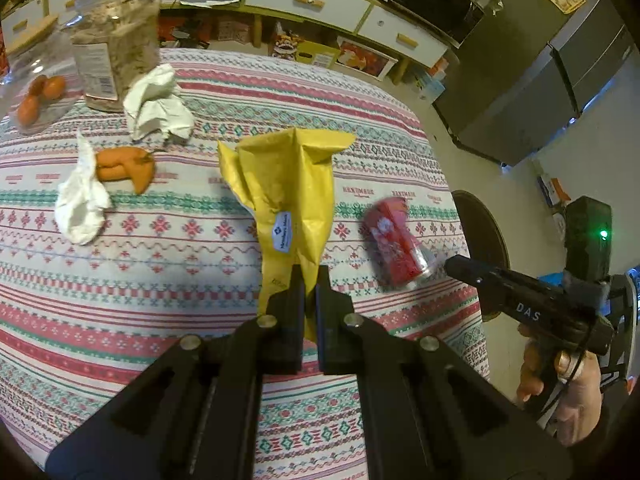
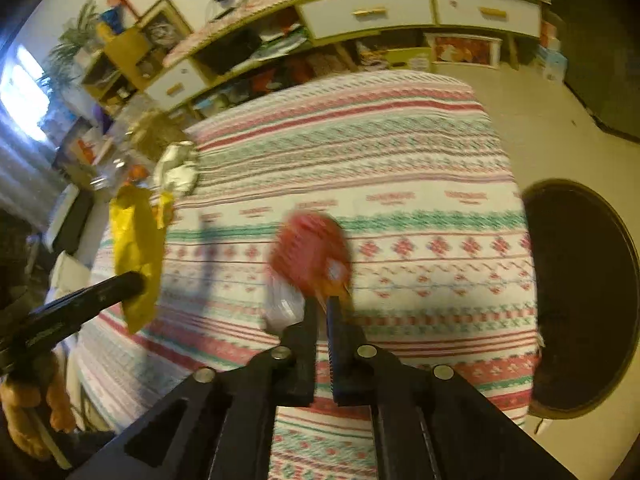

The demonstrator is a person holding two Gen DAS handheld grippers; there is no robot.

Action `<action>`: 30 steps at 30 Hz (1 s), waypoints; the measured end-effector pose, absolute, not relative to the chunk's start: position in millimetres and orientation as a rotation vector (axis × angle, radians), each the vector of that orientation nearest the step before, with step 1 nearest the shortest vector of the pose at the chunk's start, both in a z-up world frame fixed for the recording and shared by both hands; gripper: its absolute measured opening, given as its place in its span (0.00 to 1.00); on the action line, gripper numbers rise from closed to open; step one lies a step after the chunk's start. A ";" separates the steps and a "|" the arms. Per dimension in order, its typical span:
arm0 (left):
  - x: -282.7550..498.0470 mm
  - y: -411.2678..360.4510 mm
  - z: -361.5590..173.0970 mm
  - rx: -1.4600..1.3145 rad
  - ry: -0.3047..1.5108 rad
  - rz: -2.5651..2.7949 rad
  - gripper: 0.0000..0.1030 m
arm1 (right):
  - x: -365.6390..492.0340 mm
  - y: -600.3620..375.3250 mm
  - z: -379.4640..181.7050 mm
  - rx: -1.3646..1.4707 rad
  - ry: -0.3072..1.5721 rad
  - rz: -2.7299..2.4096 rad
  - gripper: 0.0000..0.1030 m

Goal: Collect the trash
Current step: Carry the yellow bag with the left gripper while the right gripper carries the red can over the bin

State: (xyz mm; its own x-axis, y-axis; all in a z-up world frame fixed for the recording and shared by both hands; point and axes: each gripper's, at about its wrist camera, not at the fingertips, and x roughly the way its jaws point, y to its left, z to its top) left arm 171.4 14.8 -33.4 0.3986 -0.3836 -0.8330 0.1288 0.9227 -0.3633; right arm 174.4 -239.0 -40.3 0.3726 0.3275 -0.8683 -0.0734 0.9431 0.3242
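Note:
My left gripper is shut on a crumpled yellow wrapper and holds it above the patterned tablecloth. The wrapper also shows at the left of the right wrist view. My right gripper is shut on the edge of a red snack bag, blurred by motion, lifted over the table. The same red bag shows at the tip of the right gripper in the left wrist view. Two crumpled white tissues and an orange peel lie on the table's far left.
A tall clear jar of cereal and a glass container with orange fruit stand at the back left. A dark round bin sits on the floor by the table's right edge. Cabinets and a fridge stand beyond.

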 end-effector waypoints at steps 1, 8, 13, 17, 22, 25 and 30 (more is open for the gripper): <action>171.9 14.3 -33.7 -0.262 1.118 -0.328 0.05 | 175.2 -243.2 -41.5 0.275 1.167 0.256 0.30; 172.8 28.1 -33.2 -0.285 1.112 -0.304 0.05 | 194.0 -231.7 -36.1 0.341 1.130 0.276 0.83; 174.3 47.6 -33.6 -0.269 1.106 -0.252 0.05 | 208.1 -196.4 -58.5 0.285 1.188 0.293 0.83; 172.1 60.0 -36.9 -0.264 1.113 -0.237 0.05 | 213.5 -178.7 -74.1 0.187 1.213 0.250 0.76; 168.4 68.8 -37.9 -0.265 1.118 -0.227 0.05 | 211.2 -172.0 -81.1 0.109 1.216 0.251 0.64; 166.6 68.0 -37.4 -0.257 1.121 -0.230 0.05 | 207.2 -161.7 -88.9 0.038 1.245 0.278 0.60; 165.2 58.7 -36.0 -0.254 1.118 -0.231 0.05 | 198.9 -161.1 -81.4 0.026 1.209 0.290 0.55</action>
State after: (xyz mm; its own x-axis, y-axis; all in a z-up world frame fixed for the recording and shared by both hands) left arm 165.2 58.7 -36.0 0.4193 -0.3081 -0.8540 0.0548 0.9475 -0.3150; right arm 198.9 -161.1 -81.4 0.3214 0.2346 -0.9174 -0.2066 0.9629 0.1739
